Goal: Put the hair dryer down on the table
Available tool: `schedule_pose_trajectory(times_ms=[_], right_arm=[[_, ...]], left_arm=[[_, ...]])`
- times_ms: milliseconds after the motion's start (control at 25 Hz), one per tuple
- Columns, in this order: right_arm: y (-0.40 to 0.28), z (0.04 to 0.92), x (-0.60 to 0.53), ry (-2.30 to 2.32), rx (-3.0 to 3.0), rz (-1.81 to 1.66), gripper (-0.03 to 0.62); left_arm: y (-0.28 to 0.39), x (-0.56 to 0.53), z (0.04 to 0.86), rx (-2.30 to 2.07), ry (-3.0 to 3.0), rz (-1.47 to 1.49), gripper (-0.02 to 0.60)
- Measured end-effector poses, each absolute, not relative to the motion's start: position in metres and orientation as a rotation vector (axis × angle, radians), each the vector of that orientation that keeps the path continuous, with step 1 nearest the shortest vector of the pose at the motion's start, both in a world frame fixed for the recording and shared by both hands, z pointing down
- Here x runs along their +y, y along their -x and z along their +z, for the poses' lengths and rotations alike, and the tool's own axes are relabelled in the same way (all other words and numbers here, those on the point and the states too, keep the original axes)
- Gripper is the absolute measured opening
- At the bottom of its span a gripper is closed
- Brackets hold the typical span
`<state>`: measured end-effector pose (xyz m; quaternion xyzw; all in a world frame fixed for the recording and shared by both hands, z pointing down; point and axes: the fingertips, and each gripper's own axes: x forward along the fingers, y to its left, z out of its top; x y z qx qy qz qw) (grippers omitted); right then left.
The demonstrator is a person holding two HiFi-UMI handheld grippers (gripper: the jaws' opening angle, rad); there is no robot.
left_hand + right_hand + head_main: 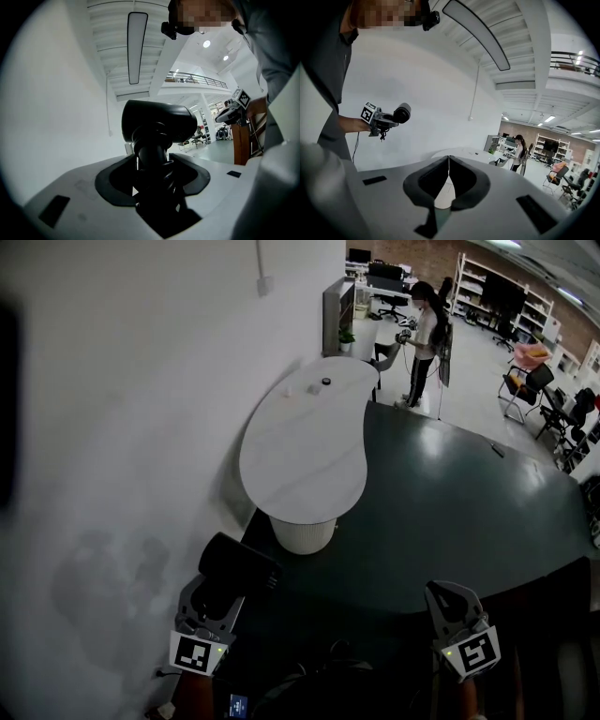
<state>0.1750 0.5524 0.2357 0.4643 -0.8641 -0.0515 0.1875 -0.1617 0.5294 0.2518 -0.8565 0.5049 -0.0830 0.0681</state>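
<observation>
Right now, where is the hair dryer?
The hair dryer is low left in the head view, clamped in the left claw and held in the air beside the white wall, short of the white table.

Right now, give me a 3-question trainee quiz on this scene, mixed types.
1. True or false: the hair dryer lies on the white table.
2. What is between the jaws of the right gripper? A) a hair dryer B) a cup C) nothing
3. Which gripper holds the hair dryer, and by what part?

Key
1. False. It is held in the air, short of the table.
2. C. The jaws are together and empty.
3. The left gripper, clamped on the handle, head pointing away from the gripper.
</observation>
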Motion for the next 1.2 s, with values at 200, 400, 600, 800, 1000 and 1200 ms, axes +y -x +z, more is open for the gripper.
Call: schedule_pose_trajectory(times_ms=[200,400,600,800,1000,1200], right_arm=[[-0.2,0.233,0.525,-1.293,-2.454,-0.154,0.009],[-0.225,0.235,0.514,-1.288,-2.47,-0.145,0.009],[-0.234,0.238,0.502,-1.296,-2.479,-0.127,0.009],[-0.226,0.241,0.488,-1.307,-2.467,-0.107,0.009],[-0.2,0.235,0.47,-1.331,-2.45,-0.105,0.009],[-0.175,0.233,0.448,-1.35,-2.421,-0.111,0.009]], left_arm=[[0.141,0.506,0.248,1.54,2.544,-0.278,0.216],[0.114,0.499,0.241,1.539,2.516,-0.306,0.216],[0.102,0.49,0.241,1.523,2.522,-0.333,0.215],[0.11,0.473,0.243,1.523,2.548,-0.326,0.216],[0.132,0.444,0.25,1.5,2.58,-0.318,0.216],[0.156,0.414,0.252,1.483,2.607,-0.281,0.215]])
